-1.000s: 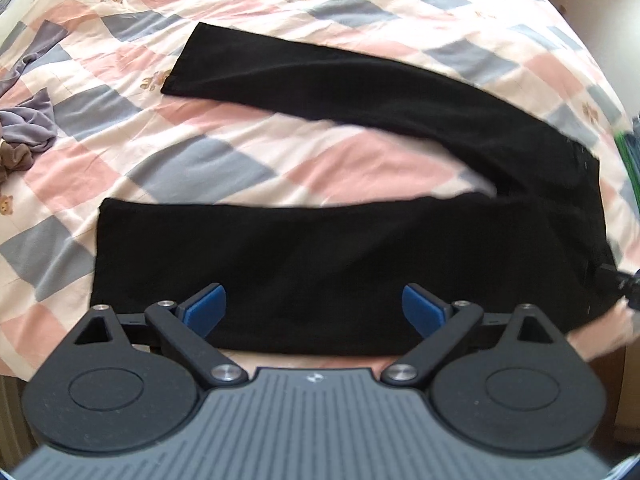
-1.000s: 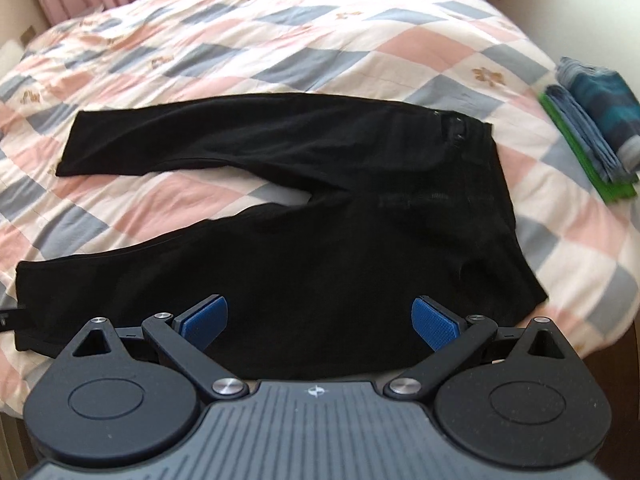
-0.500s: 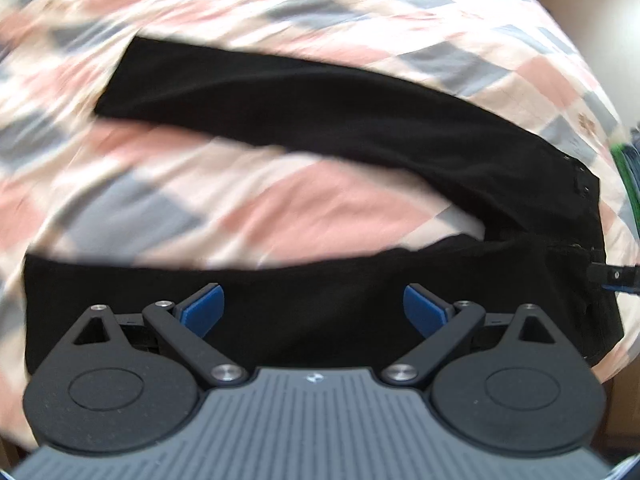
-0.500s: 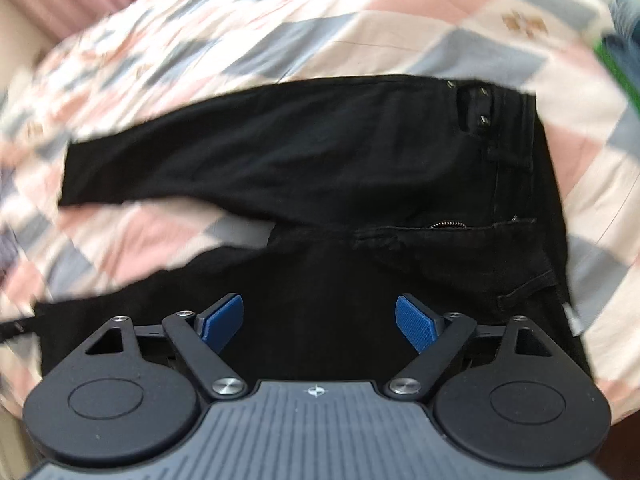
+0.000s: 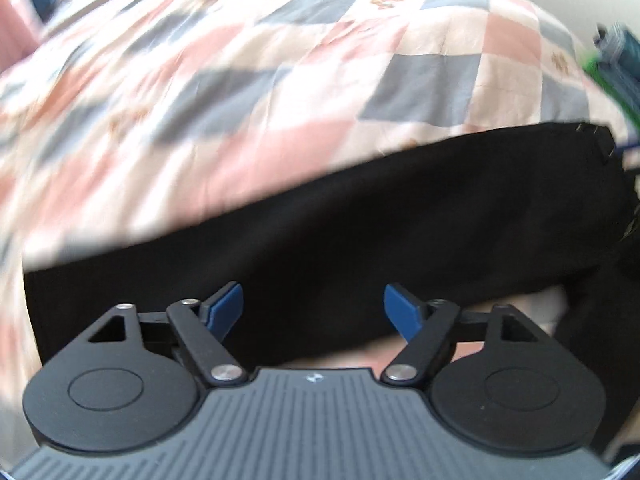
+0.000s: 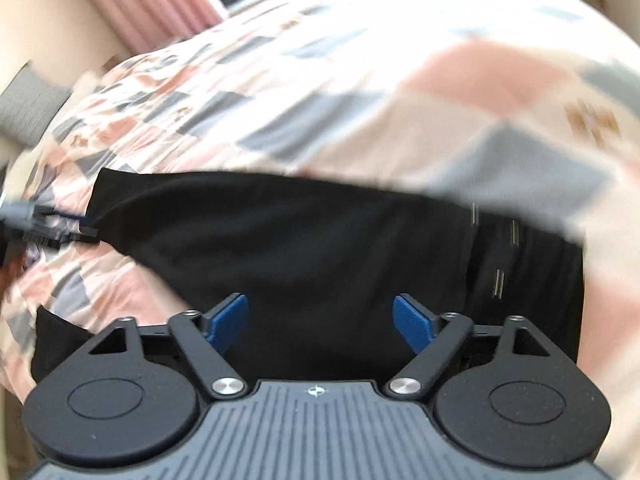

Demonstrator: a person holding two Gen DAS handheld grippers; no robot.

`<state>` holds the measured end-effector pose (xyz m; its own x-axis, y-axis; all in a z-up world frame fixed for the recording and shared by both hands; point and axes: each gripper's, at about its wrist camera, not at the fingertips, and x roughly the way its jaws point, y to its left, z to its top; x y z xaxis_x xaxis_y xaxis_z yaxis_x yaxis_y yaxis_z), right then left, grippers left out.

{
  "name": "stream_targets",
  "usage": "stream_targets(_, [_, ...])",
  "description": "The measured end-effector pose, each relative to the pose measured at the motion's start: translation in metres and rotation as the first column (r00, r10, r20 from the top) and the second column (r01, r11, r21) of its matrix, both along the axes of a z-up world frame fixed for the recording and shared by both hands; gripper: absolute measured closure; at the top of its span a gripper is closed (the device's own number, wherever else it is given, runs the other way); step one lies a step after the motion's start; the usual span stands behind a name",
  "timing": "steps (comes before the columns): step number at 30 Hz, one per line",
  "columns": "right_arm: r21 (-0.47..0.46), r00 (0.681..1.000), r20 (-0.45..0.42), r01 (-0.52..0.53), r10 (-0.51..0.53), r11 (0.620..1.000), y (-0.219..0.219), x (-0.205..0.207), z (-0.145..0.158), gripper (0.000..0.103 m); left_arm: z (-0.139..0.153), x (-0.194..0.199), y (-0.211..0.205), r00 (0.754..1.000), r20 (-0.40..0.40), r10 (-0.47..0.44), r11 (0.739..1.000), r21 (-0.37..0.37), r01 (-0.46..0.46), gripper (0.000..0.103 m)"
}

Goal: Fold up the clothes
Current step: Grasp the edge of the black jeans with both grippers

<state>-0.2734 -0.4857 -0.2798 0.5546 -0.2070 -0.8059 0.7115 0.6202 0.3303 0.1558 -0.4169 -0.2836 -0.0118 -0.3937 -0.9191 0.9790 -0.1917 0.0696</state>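
Black trousers (image 5: 360, 232) lie spread on a checked bedspread (image 5: 248, 80). In the left wrist view my left gripper (image 5: 313, 311) hangs low over the far leg near its hem, jaws closing, blue pads (image 5: 224, 308) apart with black cloth below them and nothing pinched. In the right wrist view my right gripper (image 6: 320, 322) is over the trousers (image 6: 312, 248) near the waistband (image 6: 520, 264) with its rivets, jaws closing too, pads (image 6: 412, 320) still apart. The left gripper (image 6: 36, 224) shows at the left edge by the leg hem.
Folded clothes on a green base (image 5: 612, 60) lie at the bed's right edge. A pink curtain (image 6: 148, 0) and a grey cushion (image 6: 28, 108) stand beyond the bed's far left. The bedspread (image 6: 360, 80) stretches bare beyond the trousers.
Both grippers have dropped closer to the trousers and moved across the bed toward the far leg and waistband. Their blue pads stand nearer together than before. The views are blurred by motion.
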Motion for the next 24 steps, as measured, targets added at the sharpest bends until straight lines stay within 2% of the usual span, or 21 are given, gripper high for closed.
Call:
stream_targets(2, [-0.024, 0.995, -0.026, -0.096, 0.095, 0.995, -0.026, 0.012, -0.009, 0.047, -0.011, 0.014, -0.025, 0.997, 0.029, -0.072, 0.997, 0.021, 0.072, 0.056])
stream_targets(4, [-0.023, 0.985, -0.054, -0.167, 0.165, 0.986, -0.049, 0.024, -0.020, 0.063, -0.023, 0.029, -0.043, 0.992, 0.038, -0.118, 0.992, 0.049, 0.116, 0.060])
stream_targets(5, [-0.023, 0.980, -0.063, -0.191, 0.189, 0.981, -0.060, 0.029, -0.026, 0.065, -0.029, 0.037, -0.051, 0.990, 0.041, -0.137, 0.989, 0.061, 0.134, 0.060])
stream_targets(7, [-0.030, 0.972, -0.065, -0.229, 0.227, 0.973, -0.081, 0.039, -0.034, 0.065, -0.041, 0.052, -0.066, 0.984, 0.045, -0.171, 0.982, 0.083, 0.167, 0.059])
stream_targets(9, [-0.032, 0.965, -0.068, -0.257, 0.255, 0.966, -0.098, 0.047, -0.041, 0.065, -0.052, 0.065, -0.074, 0.979, 0.043, -0.201, 0.976, 0.095, 0.196, 0.051])
stream_targets(11, [-0.025, 0.961, -0.069, -0.269, 0.267, 0.963, -0.115, 0.048, -0.049, 0.062, -0.059, 0.077, -0.081, 0.973, 0.026, -0.229, 0.969, 0.099, 0.226, 0.030])
stream_targets(12, [-0.026, 0.959, -0.072, -0.277, 0.275, 0.960, -0.121, 0.049, -0.052, 0.058, -0.063, 0.083, -0.084, 0.970, 0.008, -0.243, 0.965, 0.101, 0.241, 0.024])
stream_targets(13, [-0.015, 0.954, -0.075, -0.294, 0.292, 0.956, -0.126, 0.051, -0.055, 0.048, -0.067, 0.086, -0.086, 0.967, -0.009, -0.254, 0.961, 0.112, 0.254, 0.015])
stream_targets(14, [0.002, 0.947, -0.078, -0.312, 0.312, 0.950, -0.130, 0.053, -0.057, 0.038, -0.071, 0.088, -0.088, 0.964, -0.025, -0.264, 0.956, 0.124, 0.265, 0.014])
stream_targets(16, [0.037, 0.933, -0.098, -0.345, 0.347, 0.938, -0.137, 0.059, -0.065, 0.031, -0.081, 0.091, -0.090, 0.957, -0.046, -0.285, 0.944, 0.159, 0.289, 0.016])
stream_targets(18, [0.083, 0.921, -0.110, -0.365, 0.373, 0.927, -0.141, 0.063, -0.073, 0.031, -0.089, 0.091, -0.090, 0.952, -0.067, -0.297, 0.934, 0.184, 0.305, 0.034])
stream_targets(20, [0.134, 0.910, -0.111, -0.385, 0.400, 0.913, -0.142, 0.067, -0.080, 0.031, -0.092, 0.089, -0.089, 0.947, -0.094, -0.308, 0.927, 0.195, 0.320, 0.069])
stream_targets(21, [0.165, 0.902, -0.101, -0.400, 0.419, 0.901, -0.141, 0.068, -0.083, 0.037, -0.091, 0.087, -0.086, 0.942, -0.087, -0.325, 0.923, 0.188, 0.336, 0.075])
stream_targets(22, [0.171, 0.894, -0.119, -0.410, 0.432, 0.896, -0.139, 0.071, -0.083, 0.052, -0.090, 0.083, -0.082, 0.936, -0.063, -0.346, 0.919, 0.177, 0.352, 0.087])
stream_targets(23, [0.163, 0.884, -0.156, -0.417, 0.440, 0.894, -0.135, 0.073, -0.083, 0.066, -0.086, 0.078, -0.077, 0.932, -0.028, -0.362, 0.918, 0.161, 0.361, 0.090])
stream_targets(24, [0.148, 0.877, -0.185, -0.421, 0.444, 0.895, -0.132, 0.075, -0.081, 0.073, -0.082, 0.074, -0.070, 0.927, 0.010, -0.375, 0.918, 0.144, 0.370, 0.092])
